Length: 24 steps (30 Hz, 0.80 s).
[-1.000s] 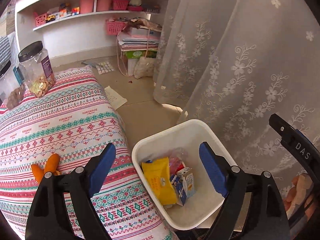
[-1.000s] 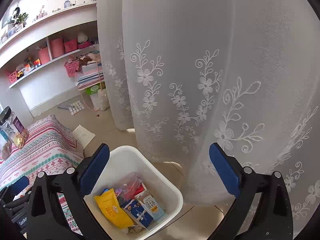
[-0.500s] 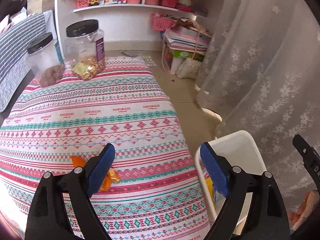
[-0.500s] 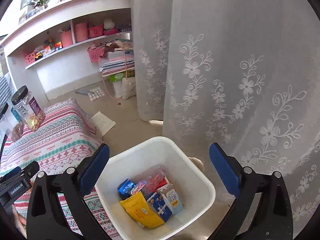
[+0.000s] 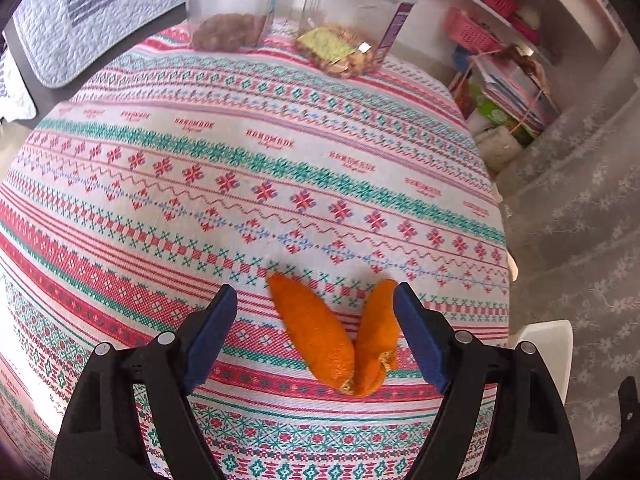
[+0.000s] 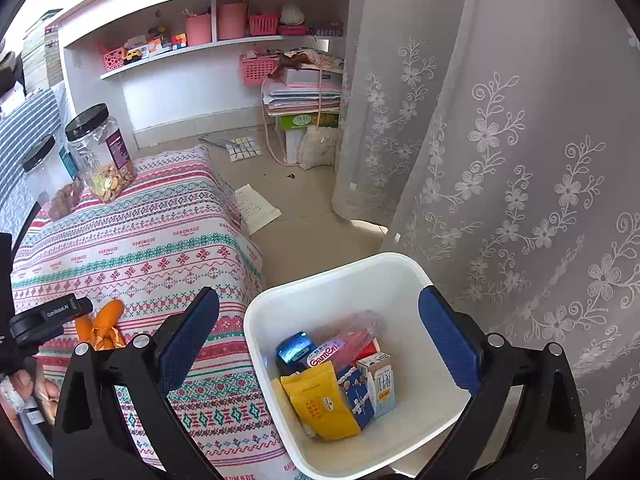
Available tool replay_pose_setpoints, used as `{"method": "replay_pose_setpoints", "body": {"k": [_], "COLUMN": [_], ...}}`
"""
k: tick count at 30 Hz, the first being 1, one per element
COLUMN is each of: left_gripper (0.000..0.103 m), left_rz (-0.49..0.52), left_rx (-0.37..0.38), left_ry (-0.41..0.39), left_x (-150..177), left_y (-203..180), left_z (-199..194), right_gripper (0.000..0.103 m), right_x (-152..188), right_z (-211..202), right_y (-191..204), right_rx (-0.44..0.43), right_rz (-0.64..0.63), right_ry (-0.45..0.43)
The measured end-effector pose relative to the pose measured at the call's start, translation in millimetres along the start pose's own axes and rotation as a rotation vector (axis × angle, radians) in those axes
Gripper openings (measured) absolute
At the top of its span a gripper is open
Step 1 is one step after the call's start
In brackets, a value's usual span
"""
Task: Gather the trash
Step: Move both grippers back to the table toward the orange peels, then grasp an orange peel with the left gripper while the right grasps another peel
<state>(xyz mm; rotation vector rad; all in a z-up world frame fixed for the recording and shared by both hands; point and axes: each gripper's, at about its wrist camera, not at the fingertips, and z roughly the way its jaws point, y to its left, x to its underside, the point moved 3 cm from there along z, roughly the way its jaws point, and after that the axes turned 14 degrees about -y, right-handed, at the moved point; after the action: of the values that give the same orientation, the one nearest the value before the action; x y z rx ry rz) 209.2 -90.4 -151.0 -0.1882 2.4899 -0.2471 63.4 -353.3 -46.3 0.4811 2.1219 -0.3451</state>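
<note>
Swinging away from the white bin since a second ago, the left gripper [image 5: 316,334] now points down at the patterned tablecloth [image 5: 248,184], and its jaws have just been closing a little. They stand spread, with the orange peel [image 5: 334,338] lying between the blue pads; the right-hand pad is just beside one lobe of the peel, though I cannot tell whether it touches. Nothing is pinched. The peel is two curled pieces joined at the near end, resting on the cloth close to the table's near edge.

Farther out on the cloth, at the far side, stand two clear jars [image 5: 352,20], one with brownish contents and one with pale snacks. A corner of the white bin [image 5: 548,332] shows past the table's right edge.

The right gripper [image 6: 320,344] hangs over the bin [image 6: 320,284], which has slid toward the middle of its view since the earlier frame. Its jaws are spread wide and hold nothing. Inside the bin lie a yellow packet [image 6: 320,404], a small carton [image 6: 380,384] and other wrappers. The bin sits on the floor between the table and the lace curtain [image 6: 500,140]. From this side the peel shows at the left on the cloth, with the left gripper's black body and a hand [image 6: 28,392] beside it. Shelves [image 6: 200,44] with pink baskets line the back wall.
</note>
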Motion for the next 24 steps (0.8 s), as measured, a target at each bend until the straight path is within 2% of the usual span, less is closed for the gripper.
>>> {"method": "replay_pose_setpoints", "body": {"k": [4,8,13,16,19,24], "left_gripper": [0.075,0.072,0.044,0.034,0.026,0.022], "left_rz": [-0.036,-0.029,0.074,0.088,0.116,0.225], "left_rx": [-0.017,-0.009,-0.020,0.011,0.056,0.065], "left_ry": [0.044,0.029,0.031,0.042,0.035,-0.028], "left_x": [11,10,14,13,13,10], "left_y": [12,7,-3,3,10,24], "left_z": [14,15,14,12,5,-21], "right_gripper": [0.096,0.096,0.096,0.096,0.096,0.096], "right_x": [2,5,5,6,8,17], "right_z": [3,4,7,10,14,26], "right_y": [5,9,20,34,50,88], "right_rx": [-0.012,-0.017,-0.034,-0.055,-0.086,-0.161], "right_rz": [-0.009,-0.023,-0.021,-0.033,-0.039,-0.047], "right_ry": [0.011,0.022,0.038,0.048,0.070,0.135]}}
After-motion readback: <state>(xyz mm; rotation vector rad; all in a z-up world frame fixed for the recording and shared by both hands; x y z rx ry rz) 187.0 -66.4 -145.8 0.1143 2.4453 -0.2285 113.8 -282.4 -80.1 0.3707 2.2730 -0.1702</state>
